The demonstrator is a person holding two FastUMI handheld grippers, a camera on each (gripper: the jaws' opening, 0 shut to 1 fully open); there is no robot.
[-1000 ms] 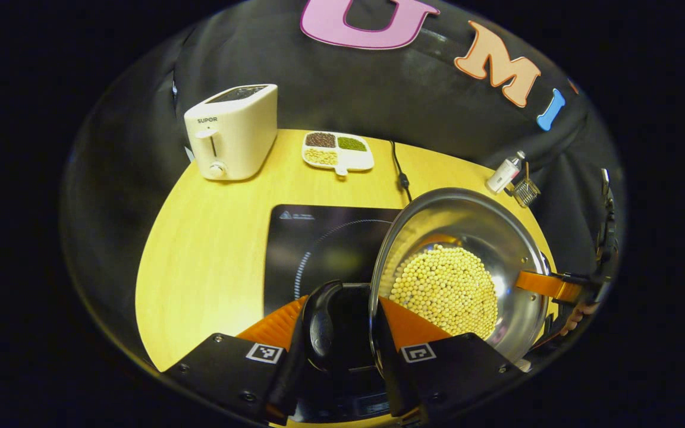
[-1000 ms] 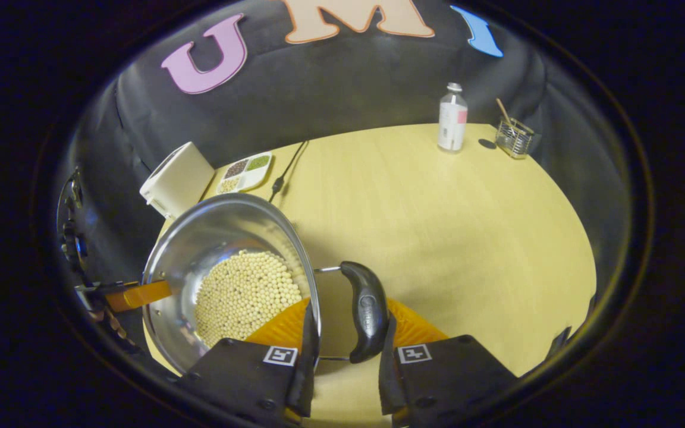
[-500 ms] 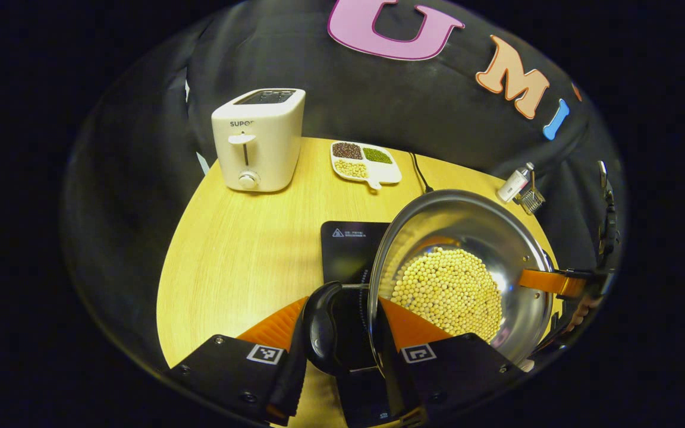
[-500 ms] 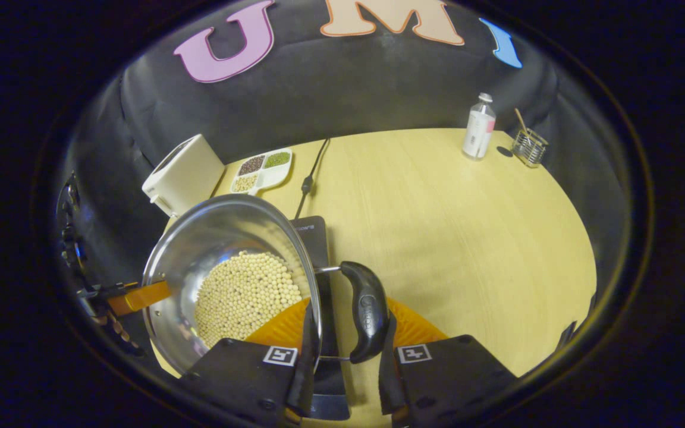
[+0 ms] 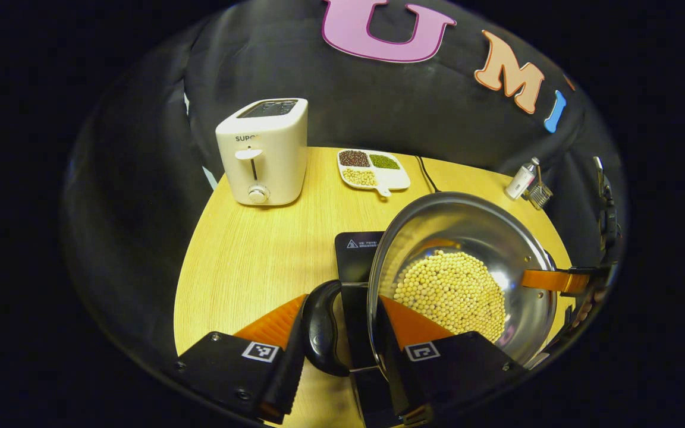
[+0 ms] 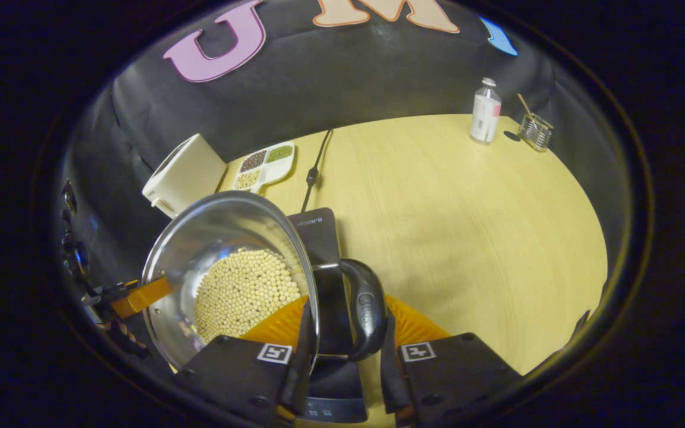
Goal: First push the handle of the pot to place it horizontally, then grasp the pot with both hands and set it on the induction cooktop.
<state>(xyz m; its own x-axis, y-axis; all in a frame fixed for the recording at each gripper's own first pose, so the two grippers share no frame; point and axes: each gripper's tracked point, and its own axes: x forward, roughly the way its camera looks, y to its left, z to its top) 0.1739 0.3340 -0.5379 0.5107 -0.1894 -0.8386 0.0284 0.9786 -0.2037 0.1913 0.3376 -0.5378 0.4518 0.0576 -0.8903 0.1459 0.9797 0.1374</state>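
Observation:
A steel pot (image 5: 467, 229) full of pale beans (image 5: 449, 291) hangs between both grippers over the black induction cooktop (image 5: 357, 255). My left gripper (image 5: 342, 333) is shut on the pot's black side handle (image 5: 320, 327), with the rim between its orange fingers. In the right gripper view my right gripper (image 6: 342, 333) is shut on the opposite black handle (image 6: 367, 309) of the pot (image 6: 211, 238). The cooktop (image 6: 319, 229) lies under that handle. Across the rim each view shows the other gripper's orange finger (image 5: 547, 279) (image 6: 137, 295). Whether the pot's base touches the cooktop is hidden.
A white toaster (image 5: 262, 151) stands at the table's back left, beside a divided dish of beans (image 5: 372, 169). The cooktop's cable (image 6: 313, 172) runs to the wall. A small bottle (image 6: 485, 113) and a glass holder (image 6: 534, 131) stand at the far right corner.
Both grippers have carried the pot leftwards over the cooktop. The cooktop now lies under both handles, where the right handle hung over bare table before.

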